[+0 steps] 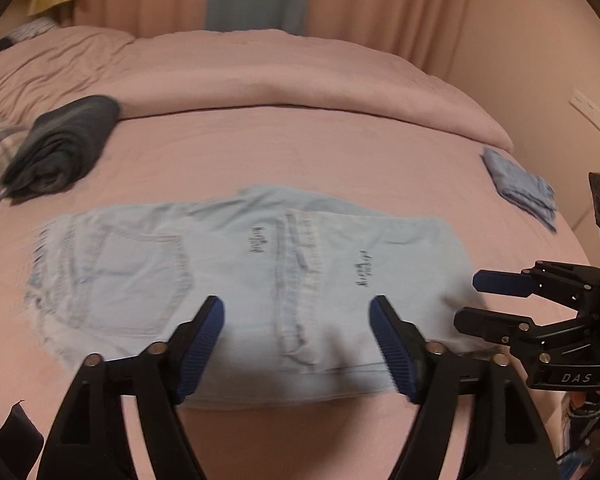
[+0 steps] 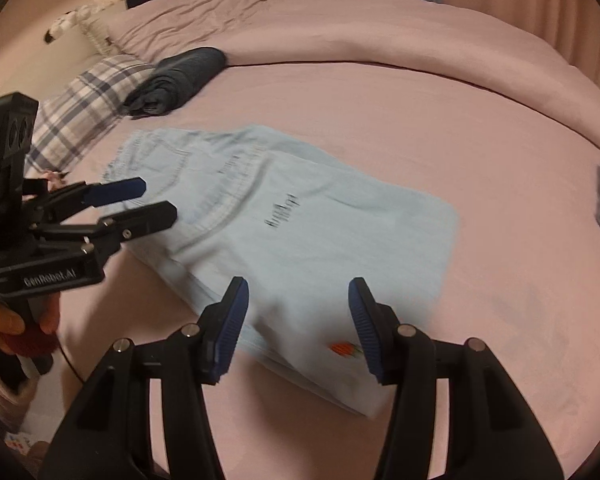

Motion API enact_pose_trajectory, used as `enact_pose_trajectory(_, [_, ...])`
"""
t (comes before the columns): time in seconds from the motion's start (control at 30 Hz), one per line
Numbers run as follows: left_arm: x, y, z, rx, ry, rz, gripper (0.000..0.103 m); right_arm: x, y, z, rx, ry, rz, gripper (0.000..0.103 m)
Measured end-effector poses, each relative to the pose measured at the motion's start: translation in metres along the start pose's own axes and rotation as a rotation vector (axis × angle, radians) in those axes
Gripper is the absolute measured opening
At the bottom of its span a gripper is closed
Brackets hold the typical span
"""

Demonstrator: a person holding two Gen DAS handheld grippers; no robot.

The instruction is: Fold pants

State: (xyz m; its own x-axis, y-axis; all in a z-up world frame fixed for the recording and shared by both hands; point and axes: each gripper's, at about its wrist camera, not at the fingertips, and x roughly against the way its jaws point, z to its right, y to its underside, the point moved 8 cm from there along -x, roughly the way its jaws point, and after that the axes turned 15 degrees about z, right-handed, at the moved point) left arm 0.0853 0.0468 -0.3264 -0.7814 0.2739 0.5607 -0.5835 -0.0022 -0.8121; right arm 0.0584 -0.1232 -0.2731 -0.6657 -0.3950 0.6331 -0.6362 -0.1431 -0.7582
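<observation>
In the left wrist view, the light blue pants [image 1: 236, 280] are seen folded flat on the pink bed [image 1: 340, 152], and the left claw [image 1: 296, 336] is held spread above them, pinching nothing. In the right wrist view, the right claw [image 2: 298, 320] is likewise held spread over the near corner of the pants [image 2: 300, 220], with nothing gripped between its pads.

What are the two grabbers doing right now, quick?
Left gripper: open, holding nothing, above the light blue pants.
Right gripper: open, holding nothing, above the same pants.
</observation>
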Motion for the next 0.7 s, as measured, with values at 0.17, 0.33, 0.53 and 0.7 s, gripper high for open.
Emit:
enact_pose_trajectory(0.17, [0.010,0.002,-0.038,0.094,-0.044,0.007,0.083,-0.022,-0.028,-0.036,0.045,-0.105,0.000,0.059])
enact_pose_trajectory(0.33, [0.019,0.005,-0.075,0.148,-0.100,0.002,0.084,-0.046,-0.055,-0.065,0.084,-0.153,-0.001,0.060])
enact_pose_trajectory(0.53, [0.029,0.005,-0.105,0.215,-0.138,0.004,0.090,-0.062,-0.075,-0.095,0.103,-0.198,0.005,0.066])
enact_pose_trajectory(0.7, [0.043,0.002,-0.130,0.327,-0.126,0.030,0.096,-0.070,-0.088,-0.113,0.099,-0.245,0.000,0.073])
